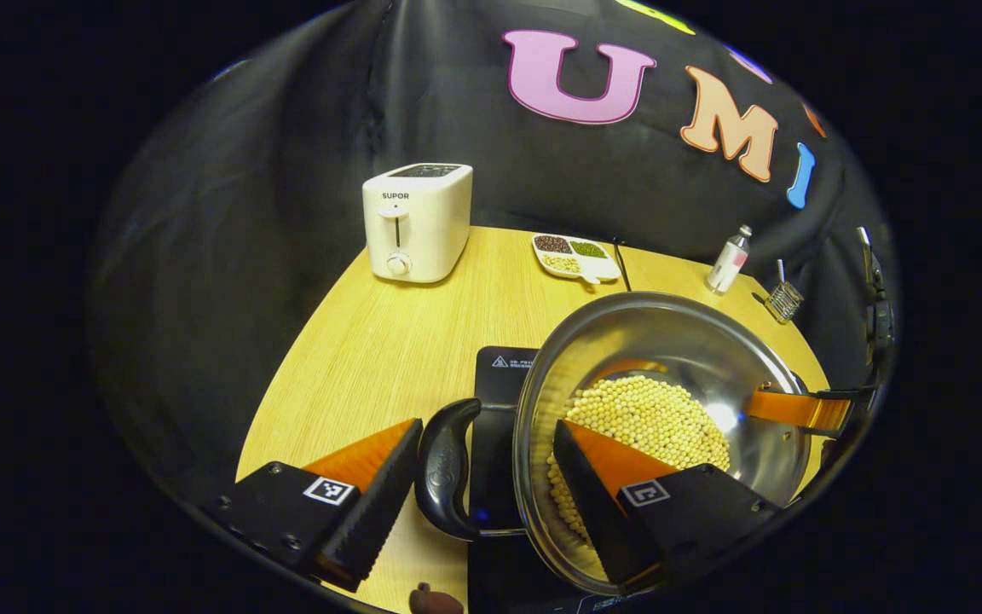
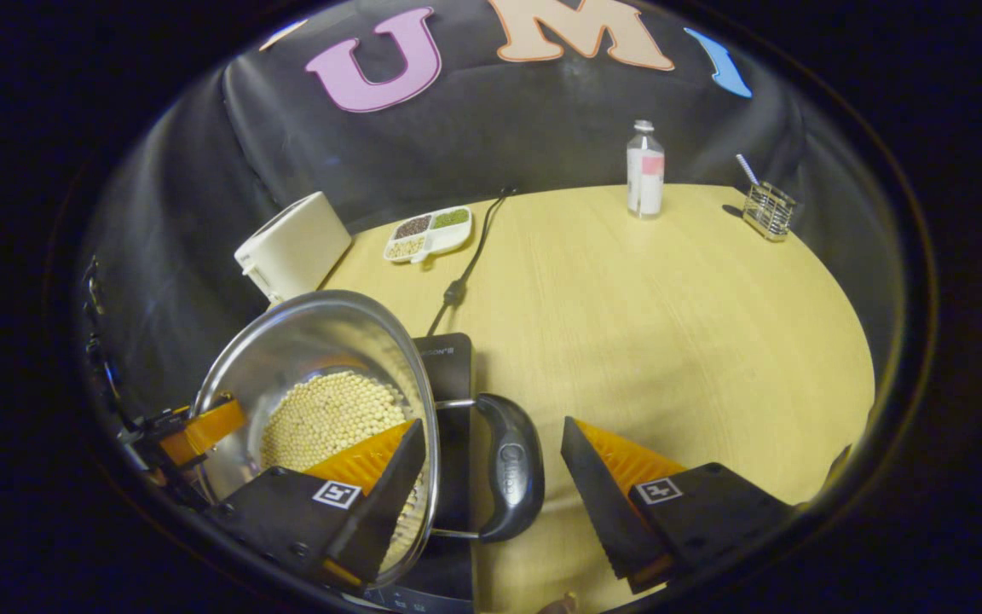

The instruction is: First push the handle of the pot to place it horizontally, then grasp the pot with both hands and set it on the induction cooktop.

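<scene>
Steel pot point(image 1: 678, 341) (black handles) holds pale beans point(image 1: 644, 418).

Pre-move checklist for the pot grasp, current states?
1. Left gripper straddles the black left-side handle: ok, one finger is inside the rim and one is outside.
2. Right gripper straddles the black right-side handle: ok.
3. Jaws shut on the handles: not ok, both are open.
4. Round stainless steel pot over the black induction cooktop: ok. Whether it is seated flat: cannot tell.
5. Pale round beans inside the pot: ok.
6. Black power cord away from both grippers: ok.
</scene>
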`<state>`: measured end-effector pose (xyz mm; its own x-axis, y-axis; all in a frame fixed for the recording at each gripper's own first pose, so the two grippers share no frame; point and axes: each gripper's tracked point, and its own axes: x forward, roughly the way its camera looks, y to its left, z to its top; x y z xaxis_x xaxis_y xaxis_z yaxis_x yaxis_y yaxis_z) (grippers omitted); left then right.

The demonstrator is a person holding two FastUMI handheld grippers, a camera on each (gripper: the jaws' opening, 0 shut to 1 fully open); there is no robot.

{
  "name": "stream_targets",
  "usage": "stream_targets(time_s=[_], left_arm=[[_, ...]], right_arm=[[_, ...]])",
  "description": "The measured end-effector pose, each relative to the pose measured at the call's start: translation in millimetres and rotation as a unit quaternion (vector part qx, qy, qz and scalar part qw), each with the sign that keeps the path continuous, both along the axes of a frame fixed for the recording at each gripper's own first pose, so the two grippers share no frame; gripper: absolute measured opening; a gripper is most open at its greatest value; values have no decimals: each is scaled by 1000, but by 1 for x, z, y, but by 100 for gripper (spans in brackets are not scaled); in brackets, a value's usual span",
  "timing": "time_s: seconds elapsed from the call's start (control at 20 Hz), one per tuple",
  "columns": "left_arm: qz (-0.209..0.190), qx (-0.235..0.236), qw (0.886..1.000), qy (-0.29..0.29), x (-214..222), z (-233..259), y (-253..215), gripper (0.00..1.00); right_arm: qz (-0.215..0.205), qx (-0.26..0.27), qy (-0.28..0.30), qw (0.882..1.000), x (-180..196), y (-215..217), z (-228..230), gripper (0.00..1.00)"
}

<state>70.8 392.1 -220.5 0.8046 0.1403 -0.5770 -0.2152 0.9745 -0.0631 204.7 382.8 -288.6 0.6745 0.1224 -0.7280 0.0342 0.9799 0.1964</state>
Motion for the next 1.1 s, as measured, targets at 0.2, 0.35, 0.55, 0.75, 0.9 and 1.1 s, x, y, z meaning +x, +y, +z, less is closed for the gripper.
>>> stream_targets(time_s=[0.2, 0.35, 0.55, 0.75, 0.9, 1.1], left_arm=[[-4, 24, 999, -32, 6, 18, 3, 98], [-8, 43, 996, -72, 10, 42, 0, 98], [3, 87, 987, -136, 8, 87, -2, 98], [3, 122, 974, -191, -4, 145, -24, 97], [-5, 151, 962, -227, -10, 186, -61, 94], [6, 147, 950, -275, -20, 232, -127, 96]], right_arm=[[3, 2, -21, 1000, 5, -3, 12, 100], [8, 15, -57, 998, 10, -2, 37, 100], [7, 19, -110, 994, 16, -17, 80, 94], [21, 24, -175, 984, 14, -36, 136, 94], [36, 28, -221, 974, 9, -53, 176, 94], [69, 33, -285, 955, -3, -87, 226, 94]])
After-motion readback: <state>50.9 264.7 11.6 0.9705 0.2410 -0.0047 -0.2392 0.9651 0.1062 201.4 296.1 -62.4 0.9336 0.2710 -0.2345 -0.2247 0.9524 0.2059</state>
